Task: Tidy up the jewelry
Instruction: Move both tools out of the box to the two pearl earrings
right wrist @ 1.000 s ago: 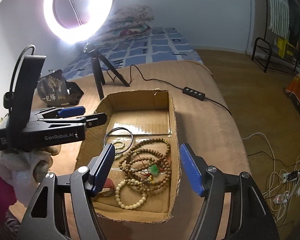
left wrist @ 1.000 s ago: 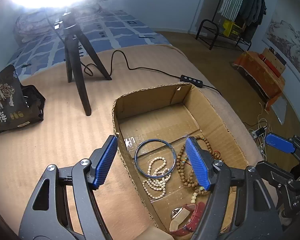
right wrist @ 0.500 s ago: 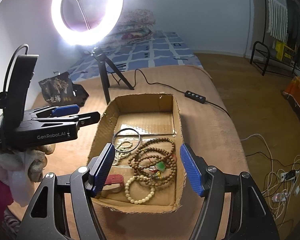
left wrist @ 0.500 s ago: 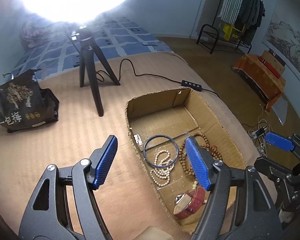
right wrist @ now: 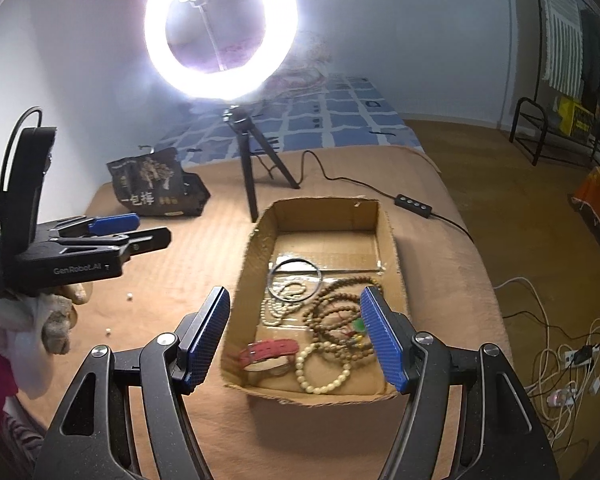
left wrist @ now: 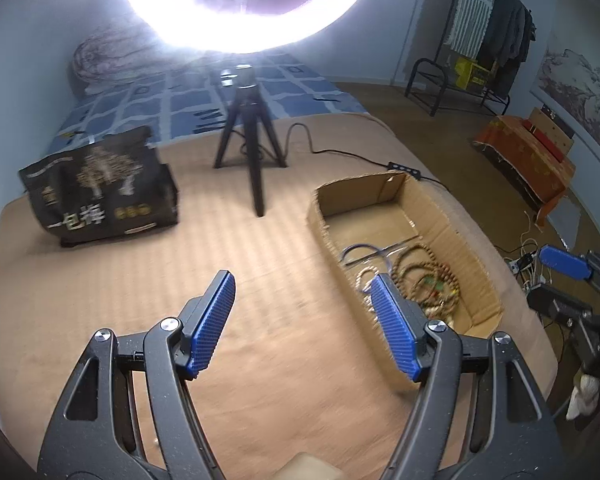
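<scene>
We log the cardboard box (right wrist: 388, 240) at centre frame on the tan bedcover (right wrist: 180, 272). Inside lie brown bead strands (right wrist: 336, 308), a dark bangle (right wrist: 294, 278), a red watch (right wrist: 270, 354) and a cream bracelet (right wrist: 324, 372). Left gripper (left wrist: 302, 326) spread wide, empty; right gripper (right wrist: 296, 338) likewise released, nothing held.
</scene>
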The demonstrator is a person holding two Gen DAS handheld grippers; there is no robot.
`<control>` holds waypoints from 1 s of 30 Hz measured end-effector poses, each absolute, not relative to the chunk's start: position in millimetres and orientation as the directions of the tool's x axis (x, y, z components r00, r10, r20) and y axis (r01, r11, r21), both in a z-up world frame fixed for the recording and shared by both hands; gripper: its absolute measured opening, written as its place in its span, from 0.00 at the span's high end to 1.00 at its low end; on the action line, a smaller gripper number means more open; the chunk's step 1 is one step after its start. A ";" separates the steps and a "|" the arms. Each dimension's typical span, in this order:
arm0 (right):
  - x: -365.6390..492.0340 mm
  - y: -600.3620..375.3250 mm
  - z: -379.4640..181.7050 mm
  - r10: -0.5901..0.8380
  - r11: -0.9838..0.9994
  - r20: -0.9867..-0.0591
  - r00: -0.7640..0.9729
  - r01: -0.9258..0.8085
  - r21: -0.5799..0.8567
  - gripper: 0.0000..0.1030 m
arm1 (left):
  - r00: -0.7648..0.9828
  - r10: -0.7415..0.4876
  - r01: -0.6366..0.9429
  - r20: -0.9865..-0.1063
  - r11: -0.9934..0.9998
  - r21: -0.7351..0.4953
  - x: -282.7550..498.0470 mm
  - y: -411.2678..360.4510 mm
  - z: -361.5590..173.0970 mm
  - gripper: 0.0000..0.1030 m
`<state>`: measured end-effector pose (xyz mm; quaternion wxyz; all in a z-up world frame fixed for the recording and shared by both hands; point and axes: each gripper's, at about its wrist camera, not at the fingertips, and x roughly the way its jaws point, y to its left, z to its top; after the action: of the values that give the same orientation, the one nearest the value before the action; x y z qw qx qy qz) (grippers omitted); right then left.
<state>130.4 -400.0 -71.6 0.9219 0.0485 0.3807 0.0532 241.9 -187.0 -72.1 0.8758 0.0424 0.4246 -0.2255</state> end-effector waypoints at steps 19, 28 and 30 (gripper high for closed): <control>126.7 -321.4 -67.3 0.206 0.978 -0.695 0.688 -0.164 0.128 0.35 | 0.526 -0.288 0.314 -0.800 0.940 -0.133 205.9 -40.4 -97.6 0.30; 152.3 -285.7 -85.4 0.279 0.960 -0.720 0.635 -0.205 0.192 0.35 | 0.477 -0.288 0.271 -0.830 0.947 -0.173 199.2 -1.3 -128.2 0.50; 161.5 -276.7 -91.9 0.303 0.953 -0.728 0.615 -0.211 0.219 0.35 | 0.463 -0.290 0.279 -0.838 0.945 -0.173 198.0 0.1 -134.4 0.53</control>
<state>161.5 -276.7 -91.9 0.8969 0.0557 0.4146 0.1432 198.0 0.1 -134.4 0.8551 -0.0056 0.4909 -0.1665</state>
